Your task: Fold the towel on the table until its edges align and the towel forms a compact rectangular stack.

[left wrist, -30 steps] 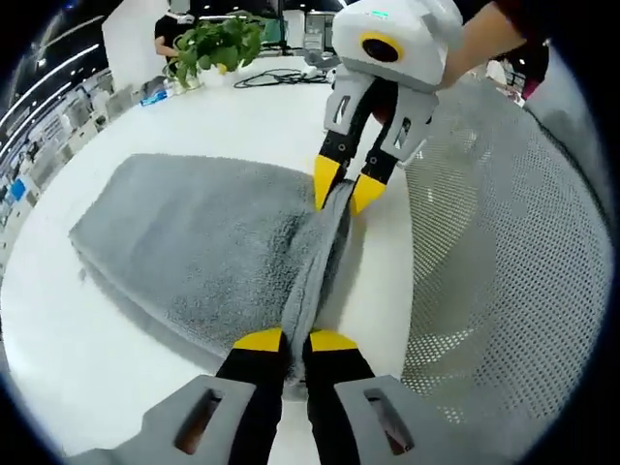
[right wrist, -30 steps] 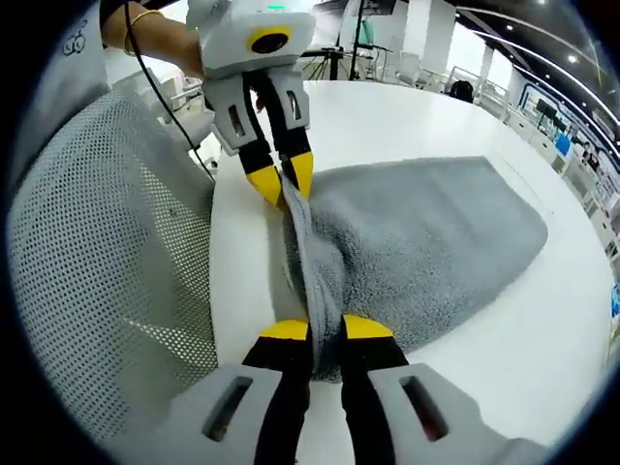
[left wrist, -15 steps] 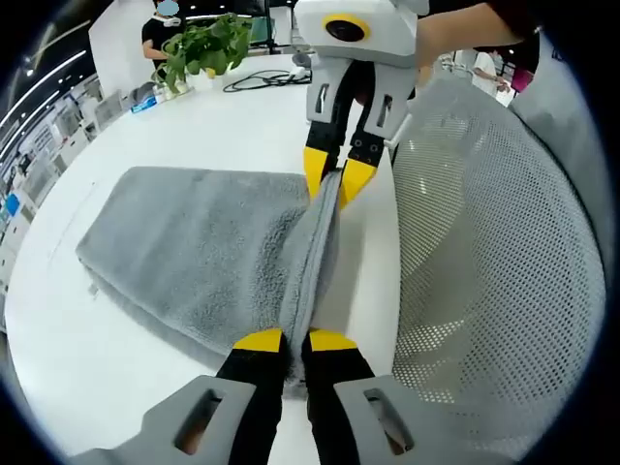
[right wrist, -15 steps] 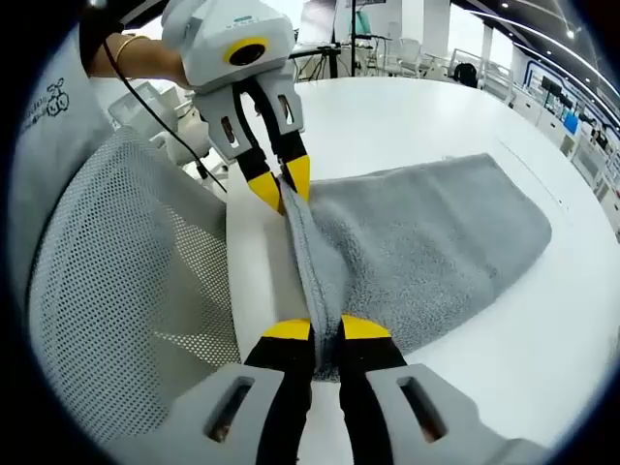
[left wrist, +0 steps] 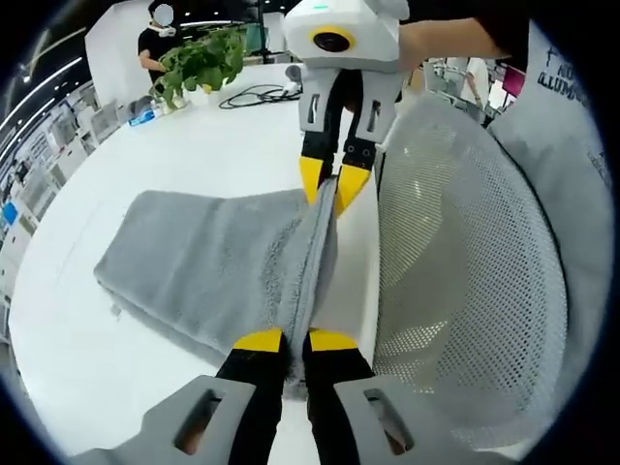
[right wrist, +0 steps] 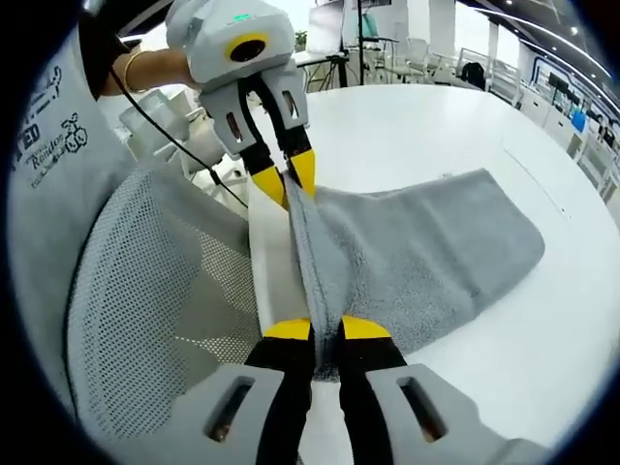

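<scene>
Left gripper (left wrist: 285, 340) pinches one near corner of the grey towel (left wrist: 213, 266), yellow tips drawn together on the cloth; right gripper (right wrist: 325, 328) does the same at the other near corner, tips likewise closed on the fabric. Seen from the left gripper view, the right gripper (left wrist: 327, 187) faces in from across the edge, and the hem between the two is pulled into a taut raised ridge. Judgement: the edge is stretched tight so it lifts as one straight line and can be carried over the far half without sagging or twisting. Most of the towel lies flat on the white table (right wrist: 455, 126), spread away from the person; only the gripped edge is off the surface. Both tools point toward each other along the near table edge, beside a mesh chair back (left wrist: 465, 252). A hand (right wrist: 155, 66) with a bracelet grips the left tool. A potted plant (left wrist: 201, 60) stands well apart at the far side.
</scene>
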A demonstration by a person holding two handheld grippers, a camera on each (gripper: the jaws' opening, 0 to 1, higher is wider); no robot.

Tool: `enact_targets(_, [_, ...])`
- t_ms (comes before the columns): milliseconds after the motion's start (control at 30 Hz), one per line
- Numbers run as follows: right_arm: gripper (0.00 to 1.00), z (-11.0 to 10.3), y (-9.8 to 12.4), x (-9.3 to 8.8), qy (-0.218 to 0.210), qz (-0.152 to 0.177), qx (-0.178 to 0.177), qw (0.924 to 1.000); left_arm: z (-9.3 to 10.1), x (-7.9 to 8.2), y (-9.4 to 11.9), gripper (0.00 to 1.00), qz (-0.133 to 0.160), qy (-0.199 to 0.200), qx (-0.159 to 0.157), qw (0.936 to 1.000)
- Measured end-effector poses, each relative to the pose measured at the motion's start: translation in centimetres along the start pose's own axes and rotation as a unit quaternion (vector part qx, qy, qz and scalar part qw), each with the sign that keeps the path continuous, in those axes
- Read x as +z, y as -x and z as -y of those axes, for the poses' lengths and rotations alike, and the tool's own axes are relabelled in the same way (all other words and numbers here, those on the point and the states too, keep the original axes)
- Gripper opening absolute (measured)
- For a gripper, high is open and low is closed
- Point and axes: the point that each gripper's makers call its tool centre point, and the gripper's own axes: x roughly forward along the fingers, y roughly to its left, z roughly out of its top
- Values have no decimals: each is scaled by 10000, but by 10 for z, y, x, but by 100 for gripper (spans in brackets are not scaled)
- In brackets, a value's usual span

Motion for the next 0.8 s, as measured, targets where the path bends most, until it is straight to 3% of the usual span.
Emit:
enact_targets(200, [6,-9,13,4,-341,139,111,9993,8,10,14,7,176,73,-19,9998])
enact_targets(400, [6,-23,31,15,-184,85,161,9997,15,25,32,7,332,250,-41,9991])
enact_targets(800, [6,-48,65,33,-502,253,474,9973,27,51,65,7,522,35,-101,9986])
